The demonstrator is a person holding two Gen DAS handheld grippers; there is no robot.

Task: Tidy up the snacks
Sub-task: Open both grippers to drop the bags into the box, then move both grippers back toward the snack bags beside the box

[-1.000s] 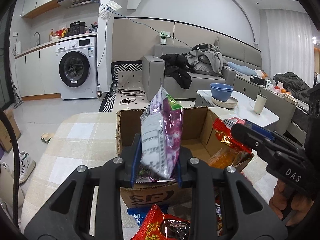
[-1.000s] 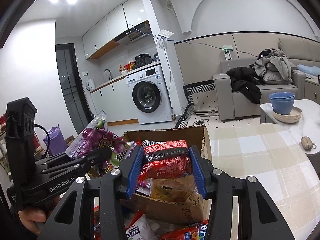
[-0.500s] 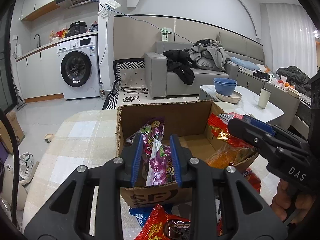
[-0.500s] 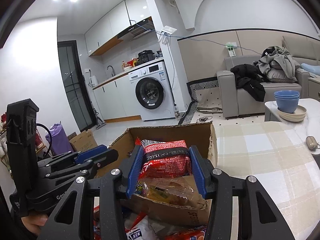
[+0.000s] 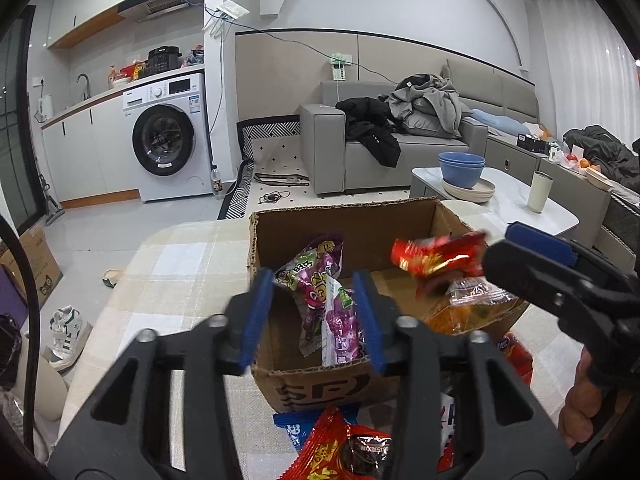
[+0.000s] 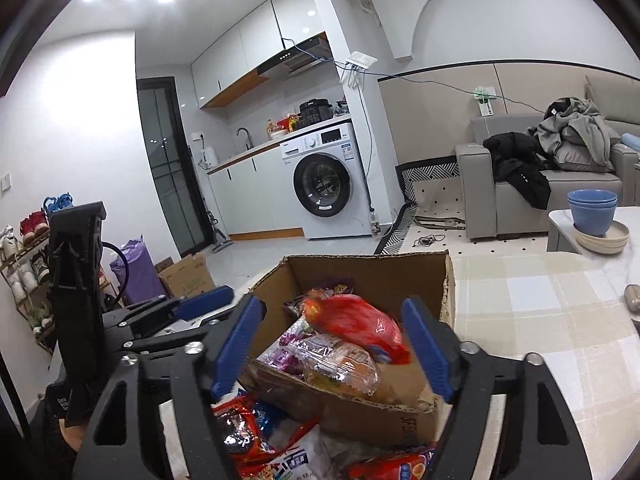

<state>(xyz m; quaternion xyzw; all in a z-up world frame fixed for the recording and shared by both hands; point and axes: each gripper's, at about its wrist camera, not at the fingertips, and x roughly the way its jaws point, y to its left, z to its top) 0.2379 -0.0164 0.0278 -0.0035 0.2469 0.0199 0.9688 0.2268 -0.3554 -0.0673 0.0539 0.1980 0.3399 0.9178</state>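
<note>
Both tools are opening over the box (image 5: 320, 384) at the surface's near edge, the left tool (image 5: 316, 316) freeing the purple pack (image 5: 340, 320) and the right tool (image 6: 332, 344) the blurred red pack (image 6: 356, 326), so back out once each clears the pads.

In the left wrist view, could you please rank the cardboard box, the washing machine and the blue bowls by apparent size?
1. cardboard box, though it sits nearest the camera
2. washing machine
3. blue bowls

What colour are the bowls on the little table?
Blue bowls, clearest in the left wrist view.
</note>
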